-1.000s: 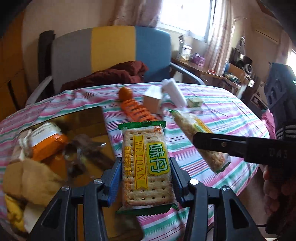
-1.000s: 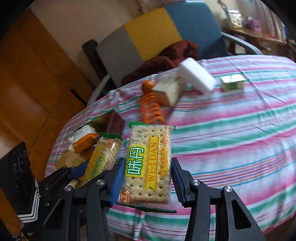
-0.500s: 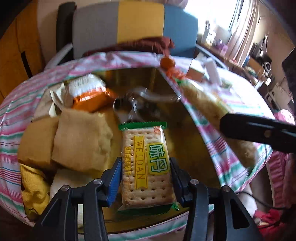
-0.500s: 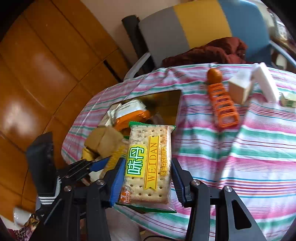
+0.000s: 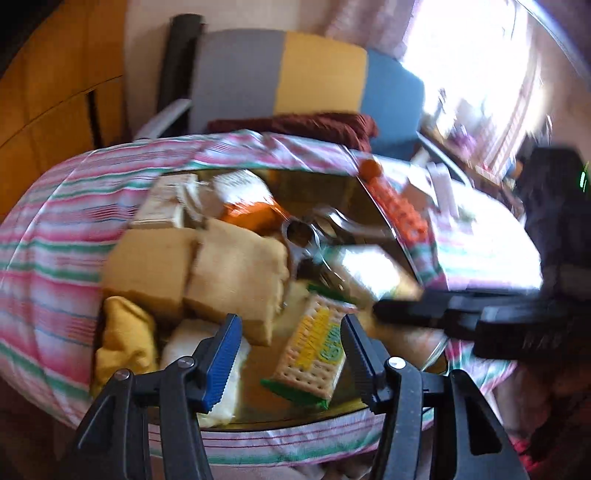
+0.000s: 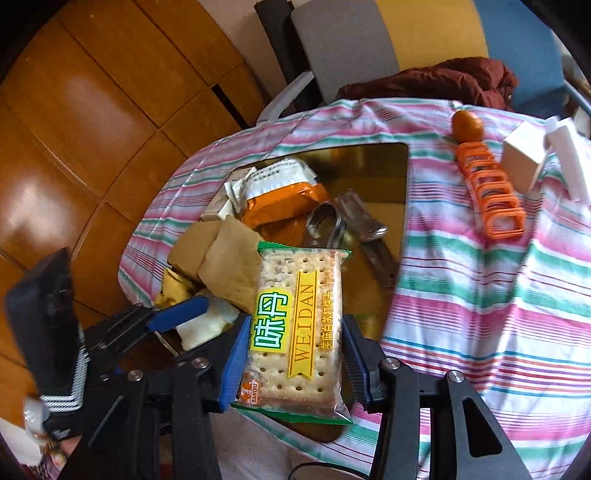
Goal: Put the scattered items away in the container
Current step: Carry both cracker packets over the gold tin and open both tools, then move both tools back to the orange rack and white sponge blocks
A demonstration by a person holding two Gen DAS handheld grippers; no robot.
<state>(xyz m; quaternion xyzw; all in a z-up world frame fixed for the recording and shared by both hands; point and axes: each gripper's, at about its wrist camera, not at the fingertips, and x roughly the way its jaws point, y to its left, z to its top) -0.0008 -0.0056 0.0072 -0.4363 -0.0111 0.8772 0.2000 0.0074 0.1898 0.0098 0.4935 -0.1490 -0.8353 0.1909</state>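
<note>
Two green-edged cracker packets are in play. The left gripper (image 5: 291, 354) has just been opening its jaws: its cracker packet (image 5: 314, 354) now sits tilted between the spread pads, clear of the blue one and apparently loose, over the container (image 5: 384, 218), a shallow gold-toned tray sunk into the striped tablecloth (image 5: 48, 243). The right gripper (image 6: 291, 365) is clamped on the second cracker packet (image 6: 295, 325), held flat above the tray's near edge, both pads pressed against its long sides.

Inside the tray lie two tan sponge-like blocks (image 6: 221, 266) side by side, one orange-and-white snack pouch (image 6: 280, 192), one yellow cloth (image 5: 122, 339), one white piece (image 6: 203, 325) near the front and some metal utensils (image 6: 332, 225), too tangled to count.

Out on the cloth beyond the tray remain one small orange fruit (image 6: 467, 125), one orange plastic rack (image 6: 491, 192), one small carton (image 6: 522, 155) and one white block (image 6: 570, 158). A striped chair (image 6: 406, 33) with one dark red cloth (image 6: 443, 81) stands behind.
</note>
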